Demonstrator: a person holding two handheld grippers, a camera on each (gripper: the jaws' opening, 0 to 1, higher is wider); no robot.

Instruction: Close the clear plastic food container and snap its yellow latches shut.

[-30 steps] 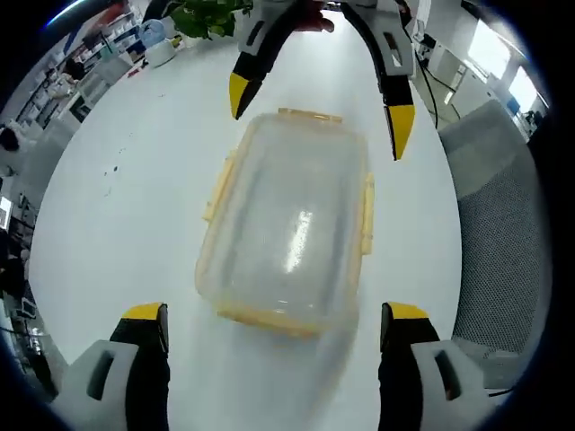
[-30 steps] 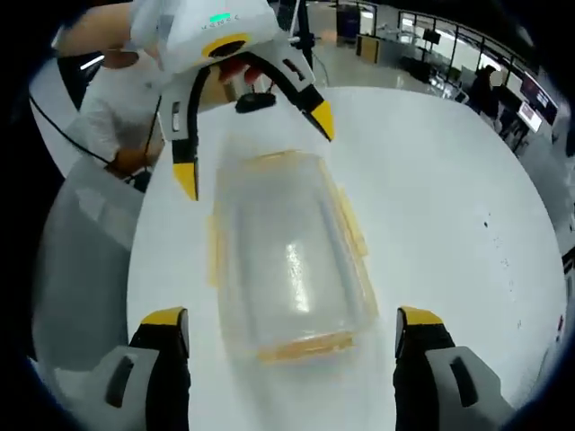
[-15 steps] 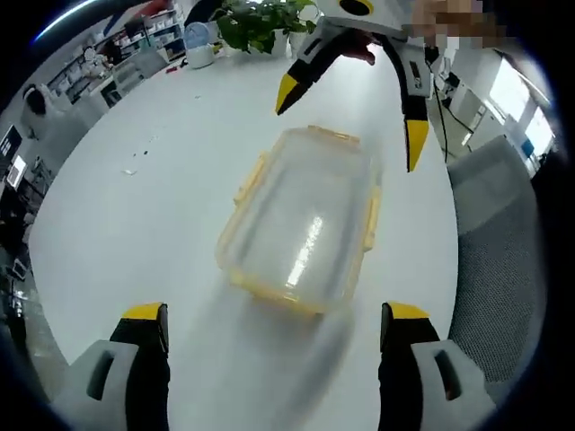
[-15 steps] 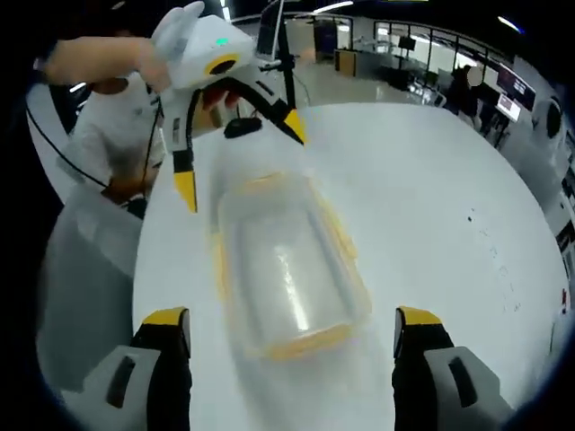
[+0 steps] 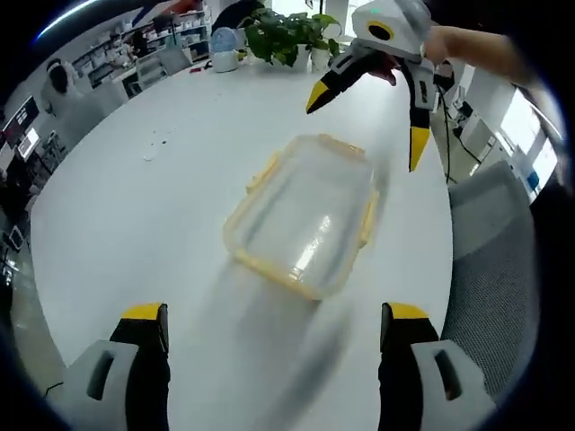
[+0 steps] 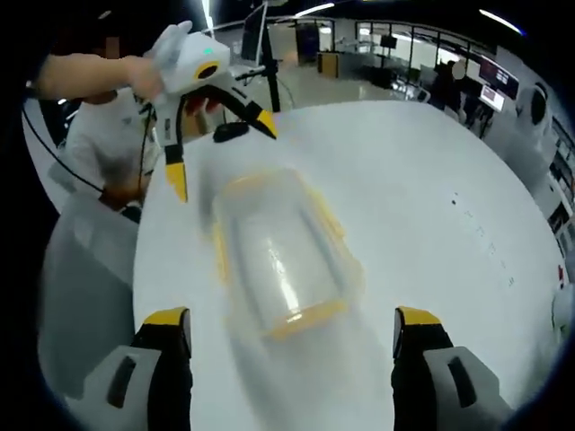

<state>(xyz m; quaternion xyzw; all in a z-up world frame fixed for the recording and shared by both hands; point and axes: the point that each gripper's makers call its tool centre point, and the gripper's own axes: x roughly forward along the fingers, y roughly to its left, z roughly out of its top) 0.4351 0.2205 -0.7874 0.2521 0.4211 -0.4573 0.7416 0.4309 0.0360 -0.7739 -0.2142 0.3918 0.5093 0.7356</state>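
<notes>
The clear plastic food container (image 5: pixel 304 214) (image 6: pixel 278 256) lies lid-on upon the white tabletop (image 5: pixel 144 206) (image 6: pixel 422 206), toward the tabletop edge that borders the grey chair (image 5: pixel 490 269). Its yellow latches (image 5: pixel 367 220) (image 6: pixel 301 321) run along its rim; whether they are snapped down cannot be told through the motion blur.

Your left gripper (image 5: pixel 274 334) has its jaws spread wide, holding nothing; the container sits ahead of them and apart. Seen from the right gripper view, the left gripper (image 6: pixel 216 153) hangs above the container's far end, touching nothing.

Your right gripper (image 6: pixel 292 334) likewise stands wide and empty, the container ahead between its jaw lines but clear of both. From the left gripper view, the right gripper (image 5: pixel 368 121) hovers over the far end of the container, a hand (image 5: pixel 429 40) gripping its body.

Compared with one second ago, both grippers have drawn back and risen: the container looks smaller and further off in each view. A potted plant (image 5: pixel 286 36) stands at the far tabletop edge.
</notes>
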